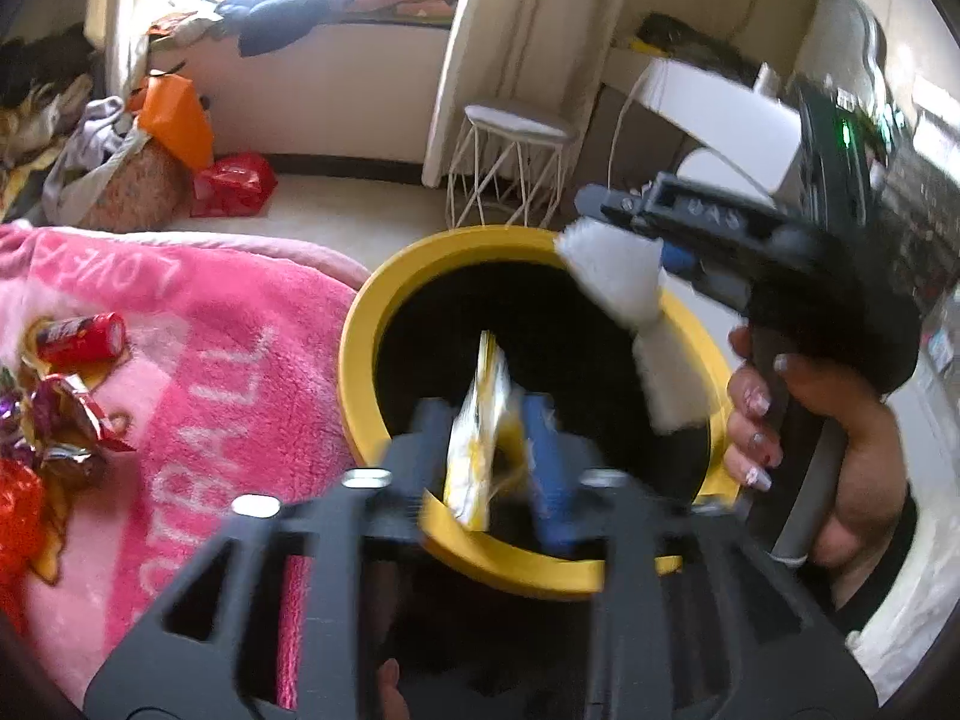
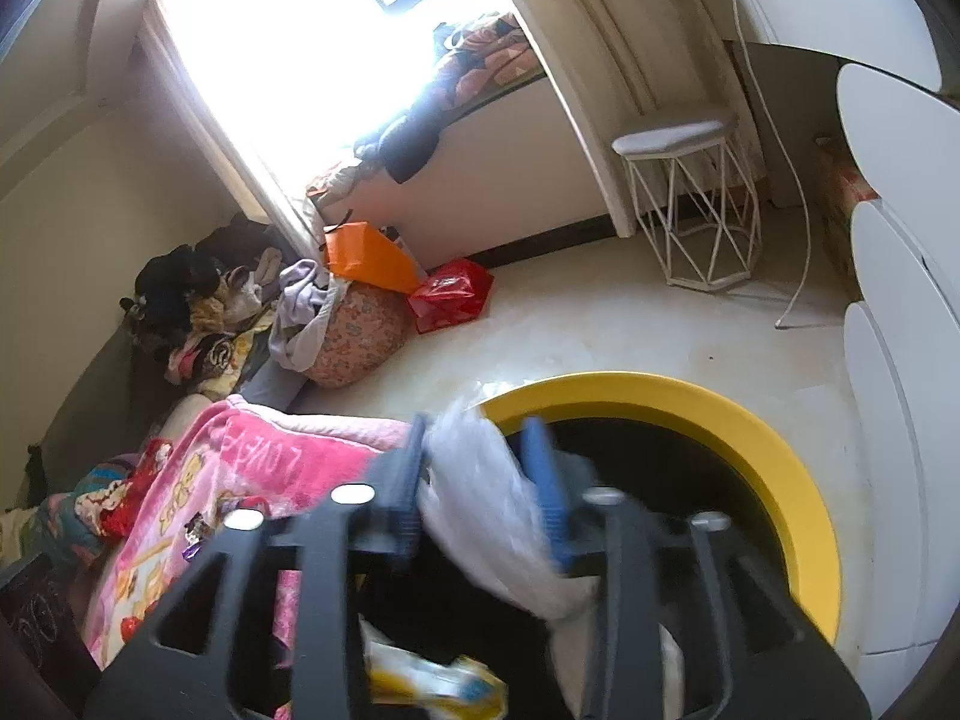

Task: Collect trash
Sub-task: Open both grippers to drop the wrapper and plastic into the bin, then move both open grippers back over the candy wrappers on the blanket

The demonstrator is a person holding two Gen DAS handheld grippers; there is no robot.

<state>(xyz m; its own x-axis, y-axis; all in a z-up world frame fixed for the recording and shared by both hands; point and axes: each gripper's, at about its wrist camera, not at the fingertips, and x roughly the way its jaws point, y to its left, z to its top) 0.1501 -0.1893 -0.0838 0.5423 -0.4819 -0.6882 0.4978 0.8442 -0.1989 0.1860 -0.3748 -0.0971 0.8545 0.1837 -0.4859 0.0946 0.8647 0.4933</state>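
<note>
A yellow-rimmed black bin (image 1: 360, 354) stands beside the bed; it also shows in the right wrist view (image 2: 774, 444). My left gripper (image 1: 489, 420) is shut on a yellow and white wrapper (image 1: 480, 438) over the bin's mouth. My right gripper (image 2: 480, 468) is shut on a crumpled white tissue (image 2: 486, 510), also above the bin; it shows from the side in the left wrist view (image 1: 636, 228) with the tissue (image 1: 618, 282) hanging down. A red can (image 1: 81, 339) and shiny foil wrappers (image 1: 60, 426) lie on the pink blanket (image 1: 228, 372).
A white wire stool (image 1: 516, 168) stands on the floor beyond the bin. An orange bag (image 1: 177, 120), a red bag (image 1: 234, 183) and a clothes heap (image 2: 198, 300) sit by the window wall. White furniture (image 2: 888, 276) stands at the right.
</note>
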